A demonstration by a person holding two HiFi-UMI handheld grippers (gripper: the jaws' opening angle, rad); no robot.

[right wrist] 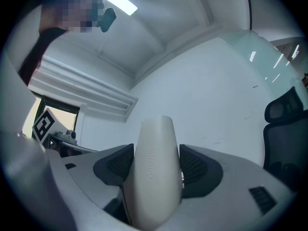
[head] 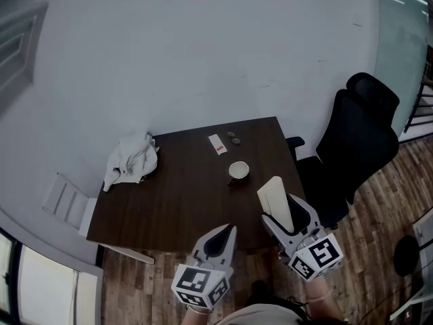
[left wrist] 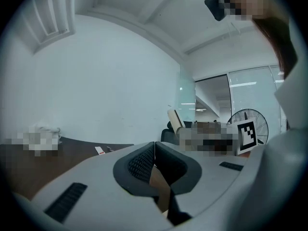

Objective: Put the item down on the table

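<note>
A cream, flat, rounded case [head: 276, 198] stands up out of my right gripper [head: 285, 214], which is shut on it over the table's near right corner. In the right gripper view the case [right wrist: 154, 170] fills the space between the two dark pads and points at the ceiling and wall. My left gripper [head: 227, 233] hovers at the table's [head: 169, 202] near edge, left of the right one. Its jaws are pressed together with nothing between them, as the left gripper view [left wrist: 154, 161] shows. The case [left wrist: 174, 120] also appears there, off to the right.
On the dark brown table lie a crumpled white cloth [head: 132, 158] at the far left, a white cup [head: 238, 171] mid-right, a small white-and-red packet [head: 217, 144] and two small dark lumps [head: 233, 138] at the back. A black office chair [head: 358, 134] stands to the right on wood flooring.
</note>
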